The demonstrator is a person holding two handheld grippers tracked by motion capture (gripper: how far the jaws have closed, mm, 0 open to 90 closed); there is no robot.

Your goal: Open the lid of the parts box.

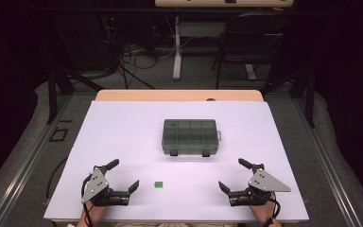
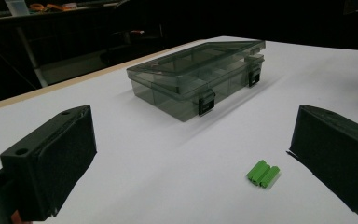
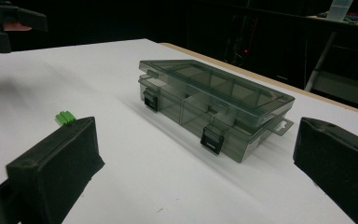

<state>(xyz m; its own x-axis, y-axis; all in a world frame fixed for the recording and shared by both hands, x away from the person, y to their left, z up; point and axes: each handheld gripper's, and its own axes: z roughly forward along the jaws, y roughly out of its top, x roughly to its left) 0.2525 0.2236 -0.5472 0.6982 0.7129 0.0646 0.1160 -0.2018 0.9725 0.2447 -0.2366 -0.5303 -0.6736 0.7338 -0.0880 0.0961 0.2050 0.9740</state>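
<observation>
A smoky clear compartment box (image 1: 189,135) lies shut in the middle of the white table top (image 1: 123,127), its two black latches facing the person. The same box (image 2: 198,77) shows in the left gripper view, and the box (image 3: 214,105) again in the right gripper view. A small green block (image 1: 159,184) lies on the table near the front, just right of my left gripper (image 1: 123,176). The block (image 2: 263,173) sits between that gripper's wide jaws, nearer the right one. My right gripper (image 1: 232,176) stands open at the front right, nothing between its jaws; the block (image 3: 65,117) shows beyond its left jaw.
Beyond the table's far wooden edge (image 1: 179,95) are a desk leg (image 1: 177,47), cables on the floor and a dark chair (image 1: 246,42). White surface lies bare on both sides of the box.
</observation>
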